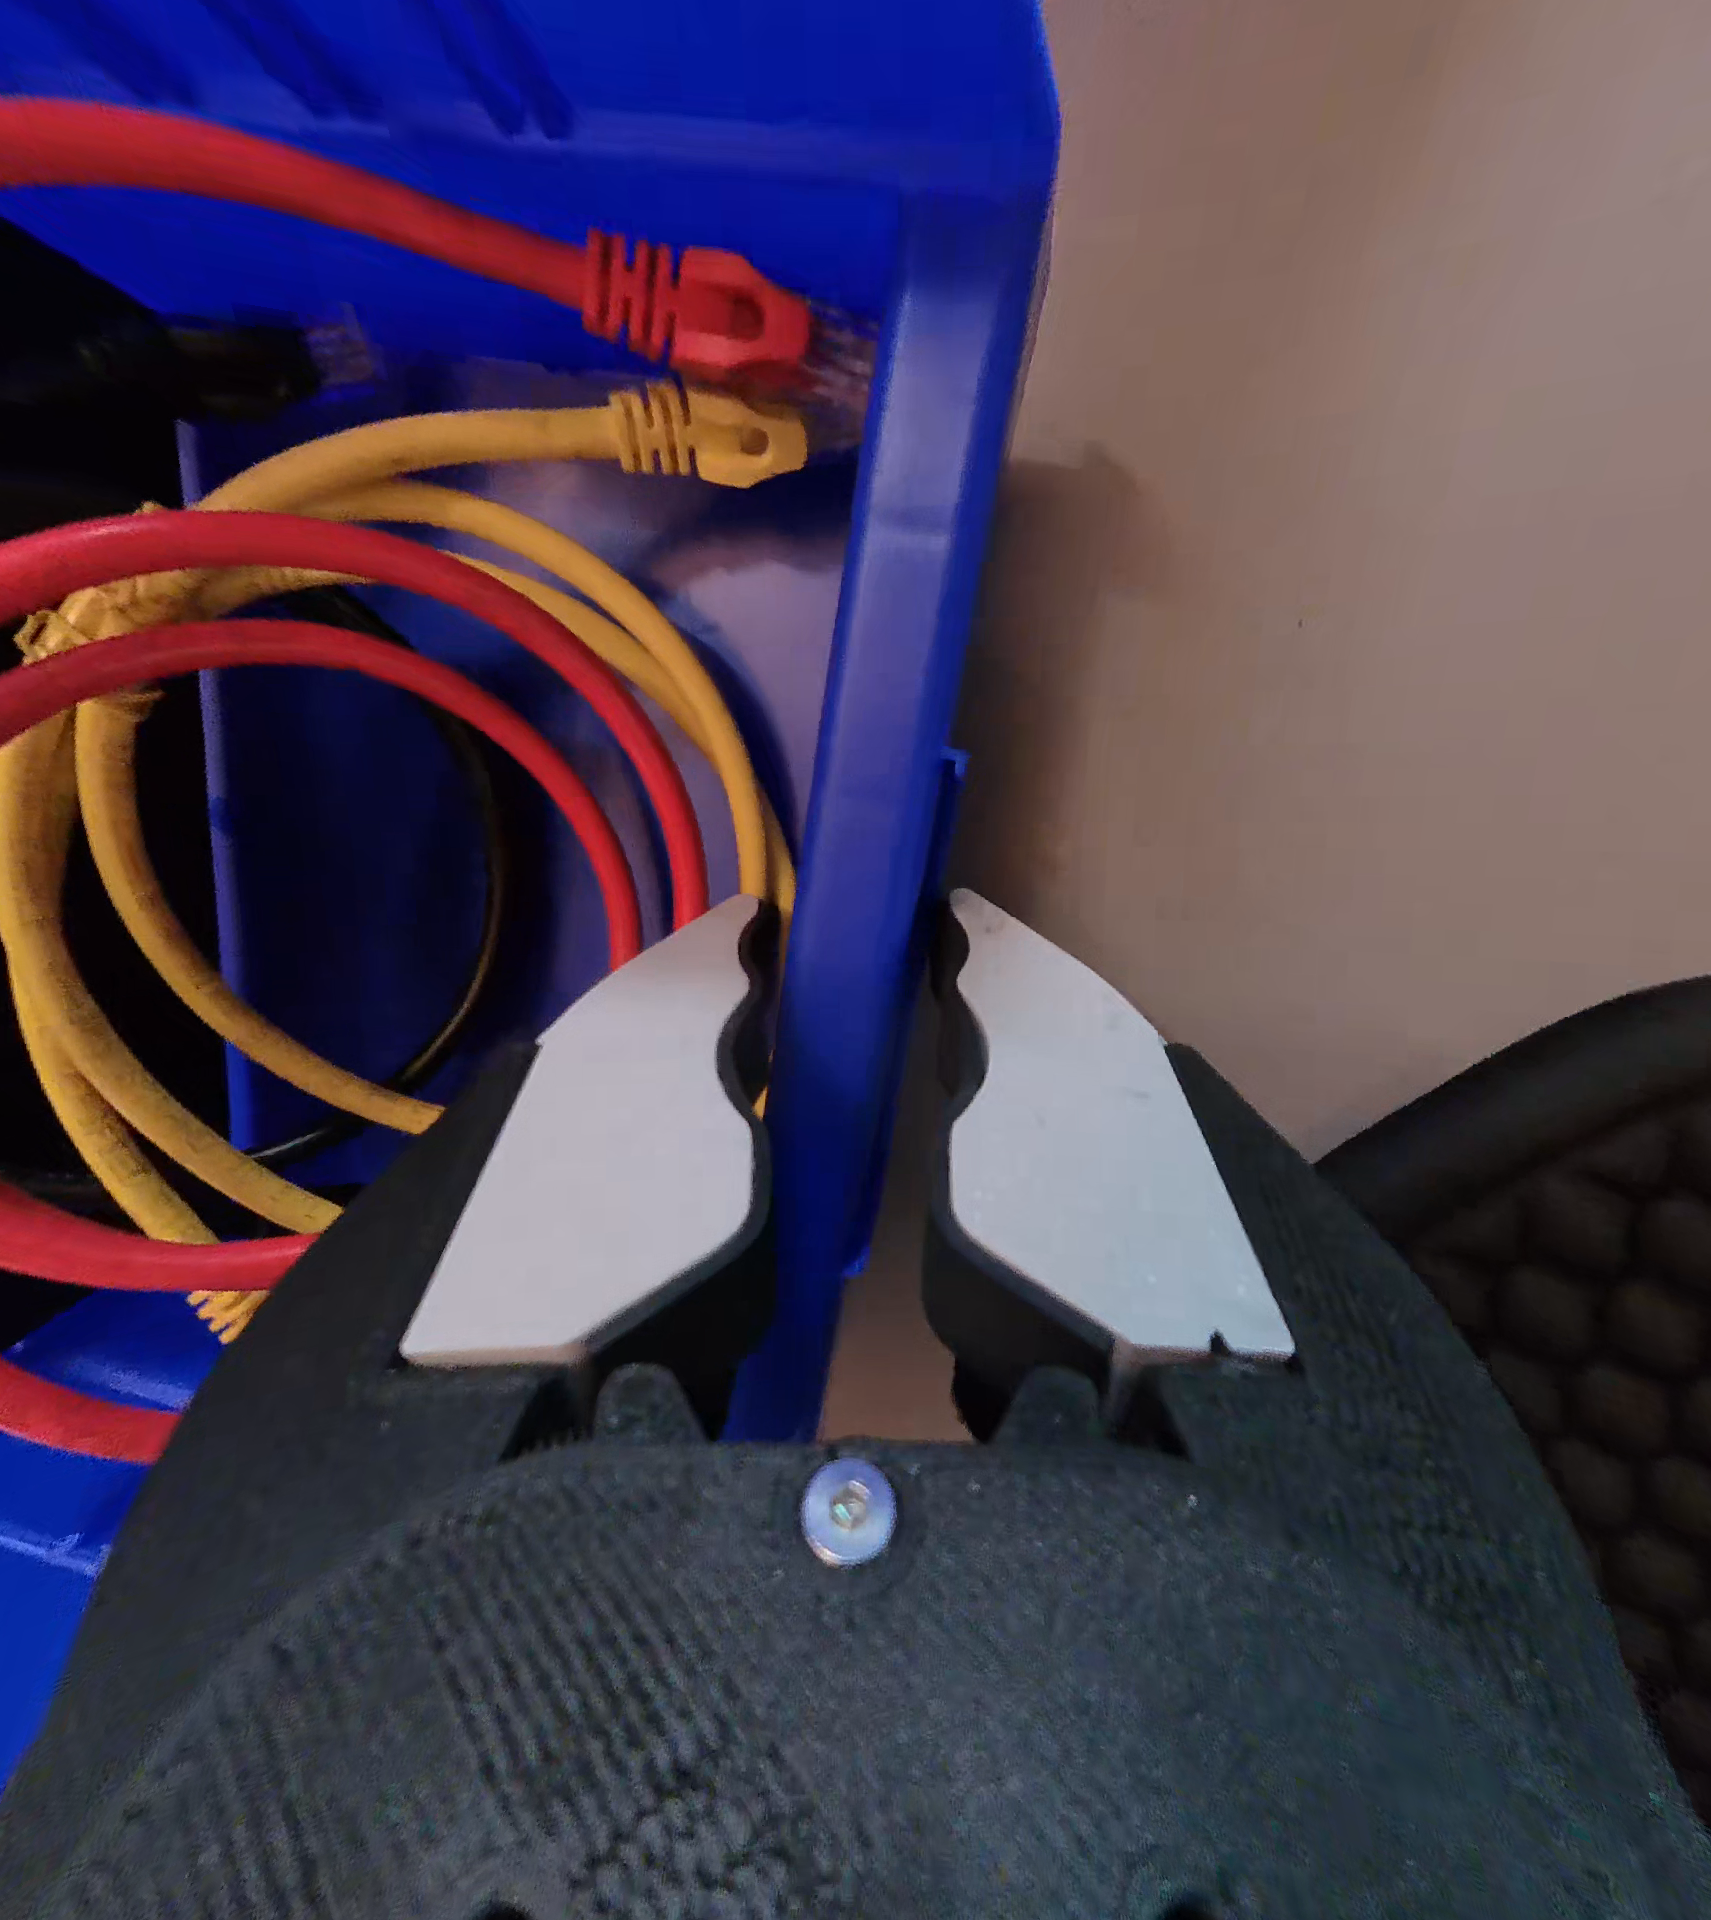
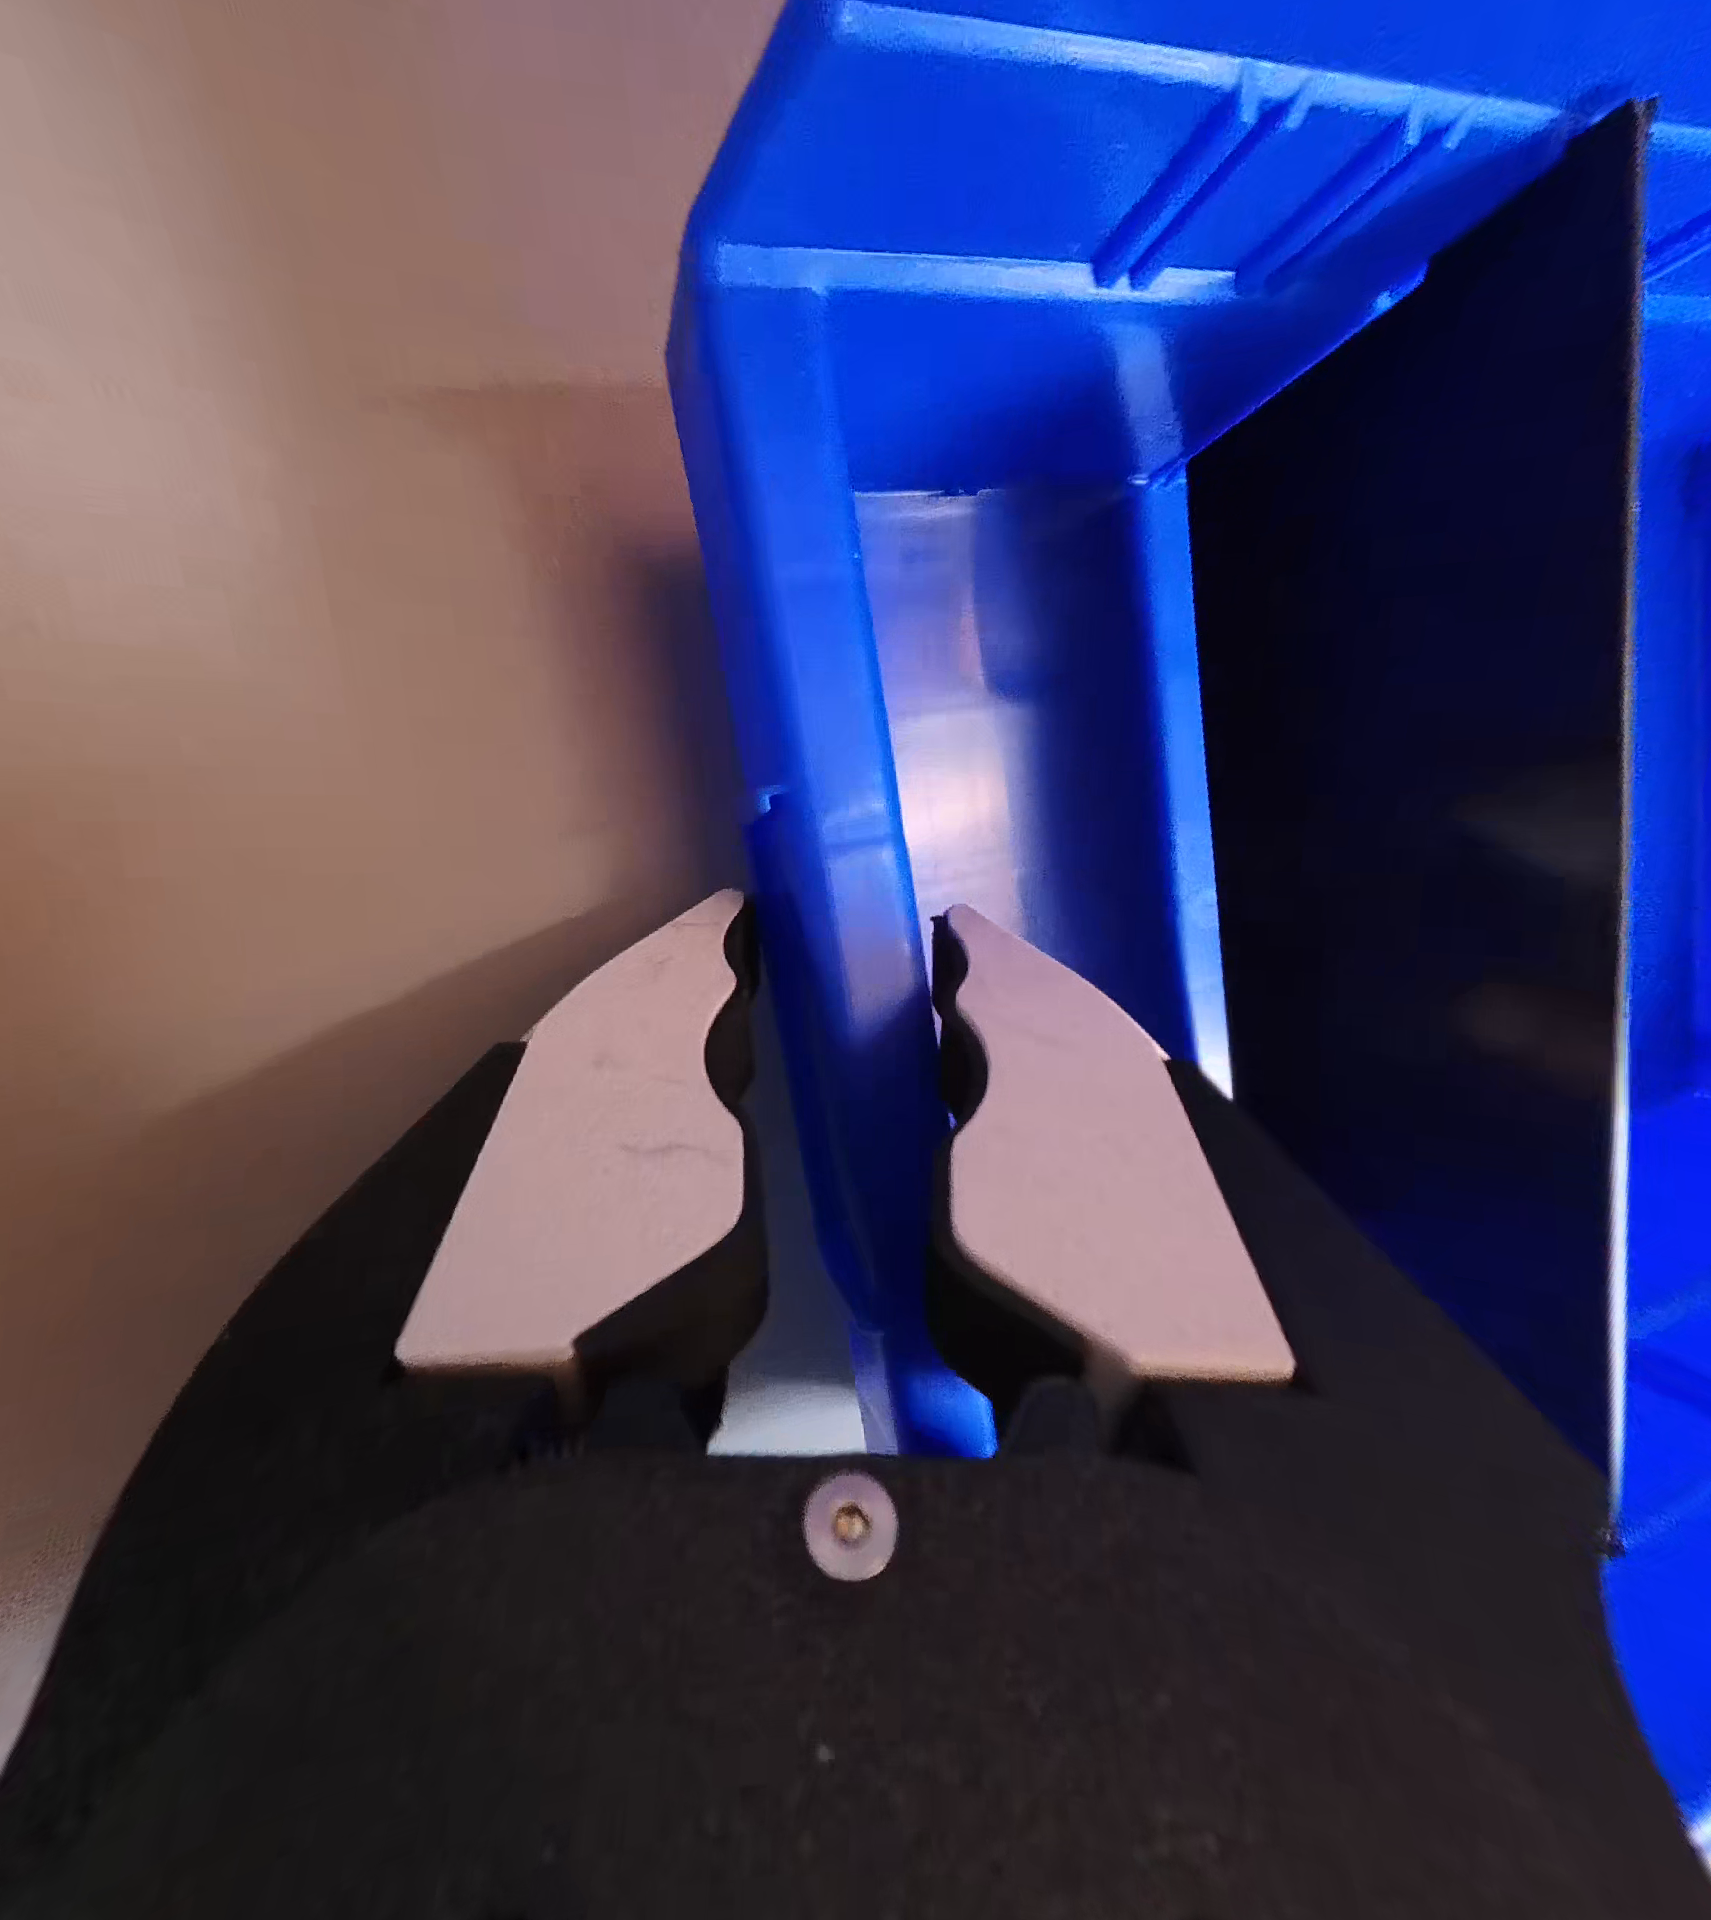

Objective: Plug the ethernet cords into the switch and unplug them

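A blue plastic bin (image 1: 924, 520) holds coiled ethernet cords. A red cord (image 1: 311, 187) ends in a red plug (image 1: 716, 312) near the bin's right wall. A yellow cord (image 1: 103, 987) ends in a yellow plug (image 1: 716, 436) just below it. A black plug (image 1: 238, 358) lies farther left. My left gripper (image 1: 856, 914) is closed around the bin's right wall. My right gripper (image 2: 840, 914) is closed around the bin's left wall (image 2: 809, 623). No switch shows in either view.
A black divider panel (image 2: 1433, 831) stands upright inside the bin, right of my right gripper. A beige wall (image 1: 1402, 520) is close behind the bin. A black mesh chair part (image 1: 1609, 1299) sits at the lower right of the left wrist view.
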